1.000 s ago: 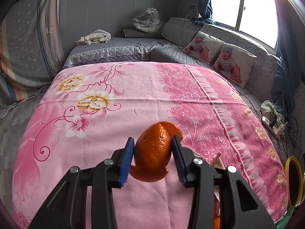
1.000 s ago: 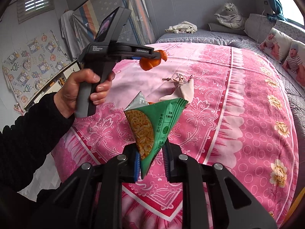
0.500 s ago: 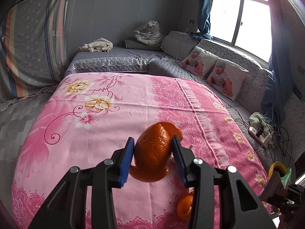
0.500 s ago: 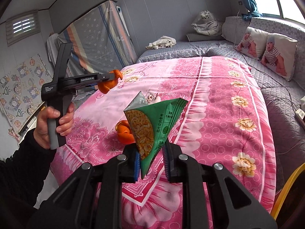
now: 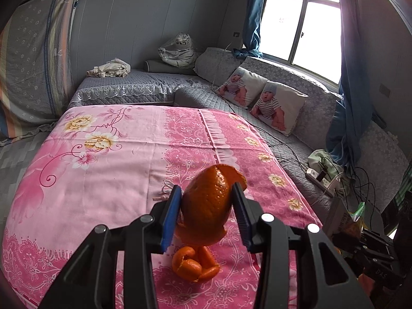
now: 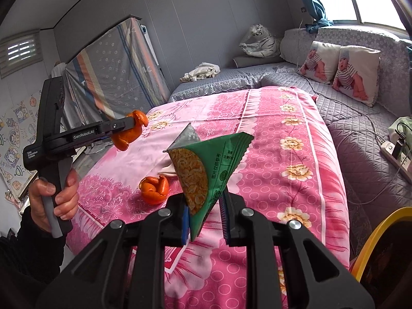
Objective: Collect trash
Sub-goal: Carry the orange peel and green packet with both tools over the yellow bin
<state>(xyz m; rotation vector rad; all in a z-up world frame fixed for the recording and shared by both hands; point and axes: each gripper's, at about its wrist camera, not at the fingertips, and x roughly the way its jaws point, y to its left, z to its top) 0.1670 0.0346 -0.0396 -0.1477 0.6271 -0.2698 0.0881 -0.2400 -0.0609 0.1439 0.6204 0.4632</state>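
Note:
My left gripper [image 5: 206, 212] is shut on a piece of orange peel [image 5: 207, 208] and holds it above the pink bedspread [image 5: 103, 170]; it also shows in the right wrist view [image 6: 131, 131] at the left, held by a hand. My right gripper [image 6: 204, 217] is shut on a green snack wrapper [image 6: 206, 164], lifted above the bed's near edge. A second curled orange peel [image 5: 194, 264] lies on the bedspread near the front, also in the right wrist view [image 6: 154, 189]. A pale crumpled scrap [image 5: 164, 193] lies just beyond it, partly hidden.
A yellow-rimmed bin [image 6: 378, 234] sits at the lower right off the bed. A grey quilted sofa [image 5: 283, 97] with two baby-print cushions [image 5: 278, 105] runs along the back and right. A power strip and cables [image 5: 322, 180] lie on it.
Both grippers have pulled back from the bed toward its near edge, each still holding its item. The second peel on the bedspread has come into view.

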